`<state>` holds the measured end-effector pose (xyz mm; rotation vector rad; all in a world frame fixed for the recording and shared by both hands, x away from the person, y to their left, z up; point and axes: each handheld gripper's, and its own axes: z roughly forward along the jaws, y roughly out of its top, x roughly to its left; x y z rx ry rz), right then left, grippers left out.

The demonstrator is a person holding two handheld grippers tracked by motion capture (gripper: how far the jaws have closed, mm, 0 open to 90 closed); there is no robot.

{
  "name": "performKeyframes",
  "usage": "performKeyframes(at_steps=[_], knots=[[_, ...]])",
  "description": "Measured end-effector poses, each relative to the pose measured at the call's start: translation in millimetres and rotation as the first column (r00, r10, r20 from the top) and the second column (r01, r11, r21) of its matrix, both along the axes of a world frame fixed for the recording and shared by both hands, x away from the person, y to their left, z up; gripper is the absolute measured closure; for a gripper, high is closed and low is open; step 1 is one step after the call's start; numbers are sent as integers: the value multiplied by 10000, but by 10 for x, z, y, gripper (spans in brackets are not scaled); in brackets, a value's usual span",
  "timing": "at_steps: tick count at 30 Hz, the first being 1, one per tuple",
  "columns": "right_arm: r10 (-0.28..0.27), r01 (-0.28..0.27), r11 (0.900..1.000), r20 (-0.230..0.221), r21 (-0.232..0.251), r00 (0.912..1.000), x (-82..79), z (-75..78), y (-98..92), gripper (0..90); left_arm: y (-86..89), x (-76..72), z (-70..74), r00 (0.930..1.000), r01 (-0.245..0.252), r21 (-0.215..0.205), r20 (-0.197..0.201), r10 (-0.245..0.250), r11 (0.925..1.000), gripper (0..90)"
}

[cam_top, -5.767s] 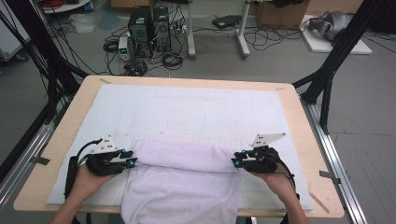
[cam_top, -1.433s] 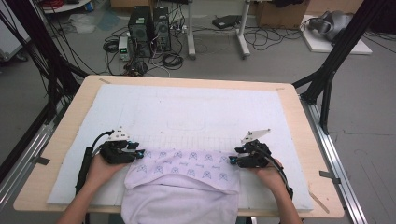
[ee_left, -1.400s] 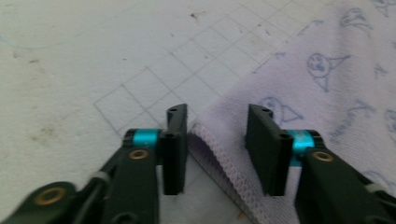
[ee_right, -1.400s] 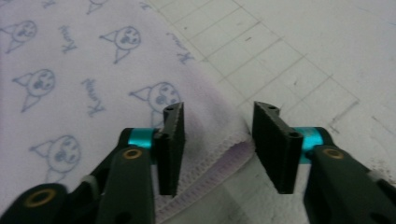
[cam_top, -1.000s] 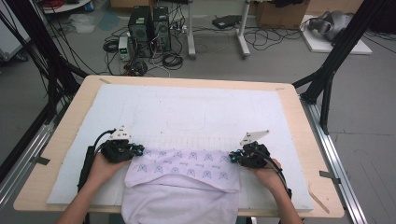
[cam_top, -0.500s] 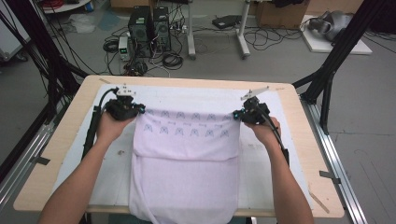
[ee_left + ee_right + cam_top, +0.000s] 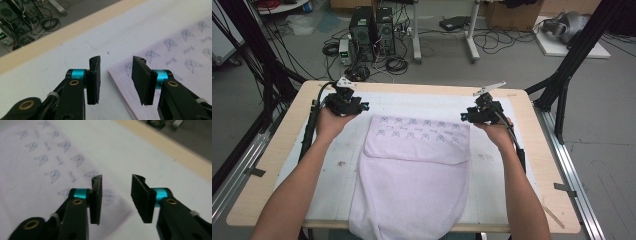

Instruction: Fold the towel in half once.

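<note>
1. Left gripper [image 7: 346, 102] held at about 10 o'clock on the table, just beside the far left corner of the towel [image 7: 414, 170]; jaws parted with a clear gap, having just been opening; nothing between the pads [image 7: 94, 80], only white sheet and the towel's corner lying flat below.
2. Right gripper [image 7: 482, 112] held at about 2 o'clock, just beside the towel's far right corner; jaws likewise parted, having just been opening; nothing gripped, the corner lying free on the sheet under the left-hand pad [image 7: 96, 200] in the right gripper view.
3. Spread pale lilac over the middle of the table; far band at 12 o'clock turned back, printed with rows of small blue motifs; folded edge running straight across below that band; near end at 6 o'clock draped over the table's front edge.
4. Seen beneath it a white sheet [image 7: 337, 165], marked with a small stain at about 8 o'clock; around that, the wooden table [image 7: 267, 170].
5. Stood past the far edge, at 11 o'clock on the floor, computer towers [image 7: 372, 27] among tangled cables.
</note>
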<state>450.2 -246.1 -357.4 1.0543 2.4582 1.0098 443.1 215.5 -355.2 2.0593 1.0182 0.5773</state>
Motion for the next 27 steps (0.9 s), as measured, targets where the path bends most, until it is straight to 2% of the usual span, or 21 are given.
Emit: performKeyframes(at_steps=[1, 2, 3, 5, 8, 10, 13, 15, 16, 17, 18, 19, 20, 22, 24, 26, 27], knots=[[158, -157, 9999, 241, -38, 9996, -60, -41, 12, 564, 22, -46, -47, 9999, 71, -67, -93, -71, 10000, 588], [228, -228, 9997, 192, -5, 9996, -113, -70, 25, 559, 46, -112, -102, 9999, 95, -200, -74, -97, 9998, 584], [319, -323, 9992, 142, 245, 9994, -171, -115, 37, 553, 63, -150, -133, 9999, 163, -235, -50, -164, 9996, 584], [488, -490, 9986, 95, 211, 9988, -262, -173, 61, 549, 94, -252, -212, 9994, 306, -451, -118, -311, 9985, 584], [677, -677, 9969, 18, 398, 9977, -425, -274, 78, 543, 102, -407, -331, 9966, 736, -534, -338, -755, 9959, 584], [862, -862, 9949, 15, 521, 9963, -546, -349, 88, 543, 79, -525, -413, 9944, 1010, -591, -237, -1026, 9931, 585], [1163, -1158, 9919, -67, 531, 9932, -703, -454, 106, 538, 44, -672, -521, 9884, 1434, -750, -396, -1466, 9868, 583], [1269, -1261, 9903, -113, 576, 9918, -800, -509, 122, 531, 17, -750, -579, 9811, 1809, -806, -546, -1856, 9802, 583], [1348, -1339, 9893, -124, 585, 9908, -839, -539, 125, 524, -5, -775, -593, 9757, 2030, -633, -710, -2073, 9771, 580], [1368, -1357, 9893, -181, 532, 9904, -871, -565, 130, 515, -27, -804, -606, 9736, 2166, -435, -635, -2191, 9753, 577], [1389, -1376, 9899, -415, 341, 9894, -886, -586, 142, 502, -41, -830, -620, 9718, 2280, -395, -530, -2299, 9729, 578], [1437, -1431, 9896, -537, 156, 9882, -901, -605, 158, 501, -54, -836, -631, 9686, 2390, -435, -599, -2414, 9700, 580], [1519, -1520, 9884, -536, 18, 9869, -911, -618, 174, 502, -69, -837, -641, 9654, 2507, -378, -643, -2527, 9673, 580], [1571, -1568, 9875, -268, 140, 9872, -938, -644, 194, 508, -101, -828, -675, 9575, 2781, -332, -706, -2798, 9600, 599], [1524, -1518, 9882, -419, 190, 9874, -934, -698, 196, 516, -134, -808, -713, 9576, 2774, -68, -787, -2771, 9607, 615], [1415, -1412, 9899, -555, 92, 9884, -918, -786, 180, 553, -152, -771, -772, 9545, 2816, 10, -1029, -2800, 9595, 638], [1392, -1383, 9900, -358, 281, 9896, -921, -820, 159, 588, -158, -756, -805, 9525, 2837, 123, -1188, -2803, 9588, 651]])
